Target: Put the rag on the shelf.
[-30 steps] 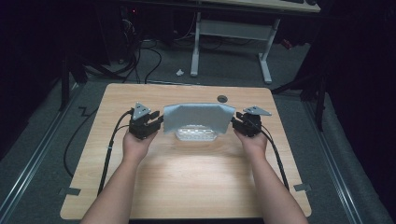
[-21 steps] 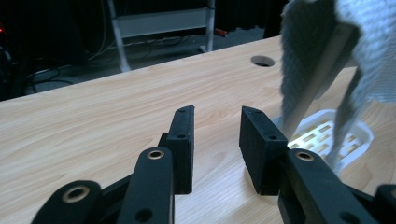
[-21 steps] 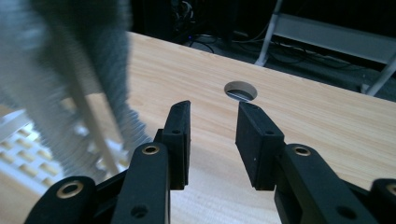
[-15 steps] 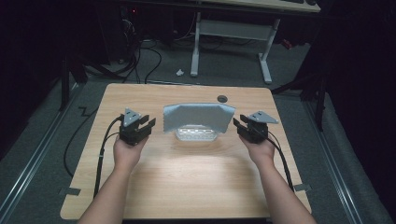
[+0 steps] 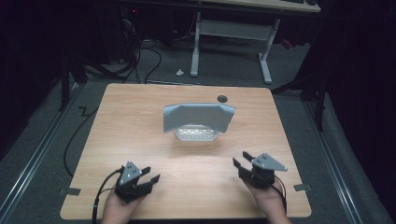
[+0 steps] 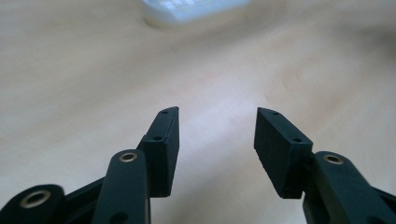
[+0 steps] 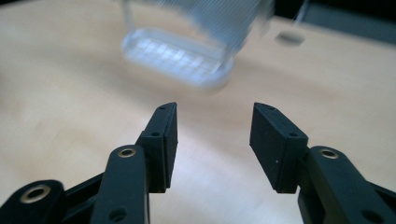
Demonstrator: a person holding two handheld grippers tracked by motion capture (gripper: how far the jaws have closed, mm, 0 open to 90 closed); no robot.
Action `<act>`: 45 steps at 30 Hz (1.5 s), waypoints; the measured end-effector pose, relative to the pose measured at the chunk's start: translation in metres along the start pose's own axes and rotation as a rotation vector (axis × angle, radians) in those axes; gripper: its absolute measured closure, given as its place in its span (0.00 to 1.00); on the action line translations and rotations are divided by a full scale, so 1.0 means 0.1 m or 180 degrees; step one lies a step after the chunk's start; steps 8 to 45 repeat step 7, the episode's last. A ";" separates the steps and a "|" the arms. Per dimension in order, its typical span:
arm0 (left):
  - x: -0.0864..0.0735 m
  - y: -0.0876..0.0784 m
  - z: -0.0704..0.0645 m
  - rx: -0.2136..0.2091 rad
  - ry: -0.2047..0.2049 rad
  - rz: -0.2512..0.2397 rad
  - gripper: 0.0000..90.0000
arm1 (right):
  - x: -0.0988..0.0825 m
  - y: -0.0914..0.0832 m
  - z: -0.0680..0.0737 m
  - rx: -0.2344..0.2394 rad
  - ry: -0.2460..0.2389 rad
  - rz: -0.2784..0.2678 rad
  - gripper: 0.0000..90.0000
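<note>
Dark room all round, cables snaking over the floor beyond the far edge, a white-legged desk at the back, and in the middle of it all a pale wooden table (image 5: pixel 140 116) under the light. Starting at the left: down by the near edge, close to the near-left corner, the left gripper (image 5: pixel 150 179) sits in the person's hand, jaws spread apart with nothing between them, and its own view confirms it, just bare wood showing in the gap (image 6: pixel 217 140). Move across to the centre, a little toward the far edge, and there is the clear plastic container (image 5: pixel 196 135) resting on the table, with a grey cloth (image 5: pixel 198 116) draped over its far side and standing up above it like a little canopy; the near part of the container peeks out underneath. A small dark round spot (image 5: pixel 222 98) sits on the wood near the far edge. On to the right: the right gripper (image 5: pixel 241 159) is near the near-right corner, jaws likewise parted and empty (image 7: pixel 212 140), pointed at the container well ahead of it. My read: the cloth is on, both claws are released and well apart from it, so the covering looks done, unless the exposed near side needs tidying.
</note>
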State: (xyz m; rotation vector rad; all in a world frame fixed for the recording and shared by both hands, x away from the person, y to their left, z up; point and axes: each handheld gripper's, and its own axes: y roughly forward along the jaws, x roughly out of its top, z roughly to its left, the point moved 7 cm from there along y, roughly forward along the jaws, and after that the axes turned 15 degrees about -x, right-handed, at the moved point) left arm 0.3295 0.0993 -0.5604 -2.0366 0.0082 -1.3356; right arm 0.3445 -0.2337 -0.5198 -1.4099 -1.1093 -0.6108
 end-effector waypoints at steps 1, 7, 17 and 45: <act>-0.03 0.06 -0.04 -0.0063 0.0021 0.0146 0.57 | -0.08 -0.02 0.04 -0.0003 -0.0006 0.0019 0.58; 0.01 0.15 -0.08 -0.0100 0.0091 0.0106 0.54 | -0.37 0.03 0.16 0.0012 -0.0259 0.0286 0.54; 0.01 0.15 -0.08 -0.0100 0.0091 0.0106 0.54 | -0.37 0.03 0.16 0.0012 -0.0259 0.0286 0.54; 0.01 0.15 -0.08 -0.0100 0.0091 0.0106 0.54 | -0.37 0.03 0.16 0.0012 -0.0259 0.0286 0.54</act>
